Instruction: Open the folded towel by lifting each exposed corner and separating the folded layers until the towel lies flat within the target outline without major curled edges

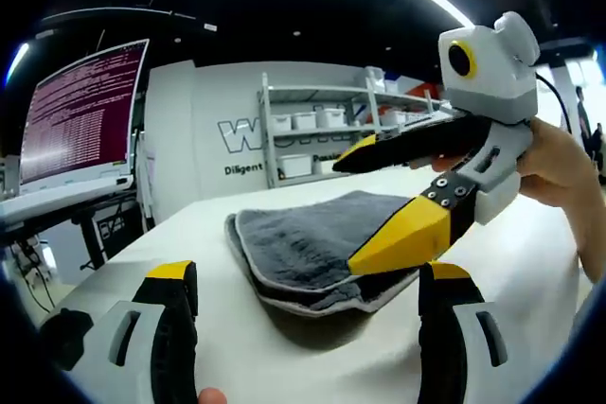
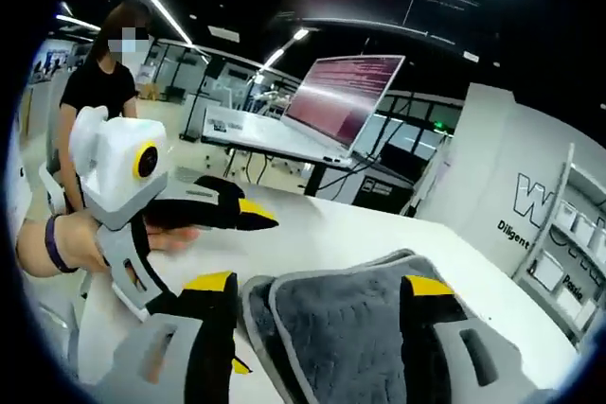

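A: Where's the towel [image 1: 317, 248]?

B: Folded on the white table [image 1: 530, 272], grey pile with a pale bound edge, layers stacked and a rounded corner bulging toward the left gripper's camera. I see no target outline on the table in either view.

A: Which gripper is closer to it?

B: The right one, I'd judge. In the left gripper view the right gripper [image 1: 379, 201] comes in from the right, held in a hand [image 1: 563, 172], its lower yellow-tipped jaw lying over the towel's top layer and the upper one raised above it, so it stands wide. Whether the lower tip actually touches the cloth I can't tell. The left gripper [image 1: 308, 314] sits back, jaws wide apart with the towel's near corner ahead between them, not reached.

A: And how does the towel run?

B: Its long side seems to run away from the left camera toward the shelves [image 1: 322, 130]. The folded corner faces the left gripper, so a lift from that side looks the natural start.

A: Does the right gripper view add anything?

B: It looks down on the towel [image 2: 346, 324] framed between its own wide jaws [image 2: 322, 305], and shows the left gripper [image 2: 256, 215] held off the cloth over bare table, gripped by a hand with a wristband, a person in black behind. The left view alone shows the stacked edges.
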